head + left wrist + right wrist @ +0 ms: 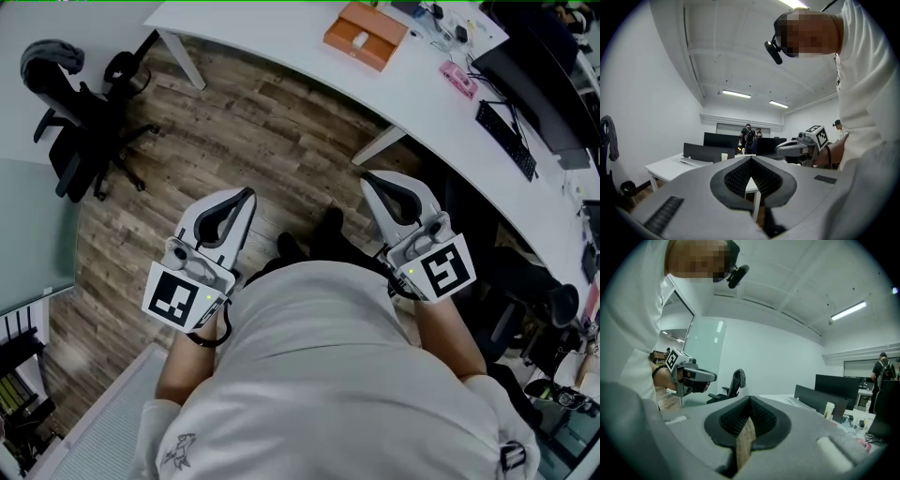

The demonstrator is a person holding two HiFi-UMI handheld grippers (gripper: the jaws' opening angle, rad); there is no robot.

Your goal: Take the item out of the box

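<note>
An orange box (366, 35) lies shut on the white desk (281, 37), far ahead of both grippers. What it holds is hidden. I hold the two grippers close to my chest, well apart from the desk. My left gripper (247, 194) points forward over the wooden floor, and in its own view the left gripper (751, 159) is shut with nothing in it. My right gripper (367, 178) points toward the desk leg. In its own view the right gripper (749, 401) is shut too. A thin brown sliver (744, 446) shows in its slit; I cannot tell what it is.
A black office chair (80, 122) stands at the left on the wooden floor (253, 131). On the desk's right part lie a pink item (458, 80), a keyboard (506, 139) and a monitor (539, 84). People (748, 136) stand far off by other desks.
</note>
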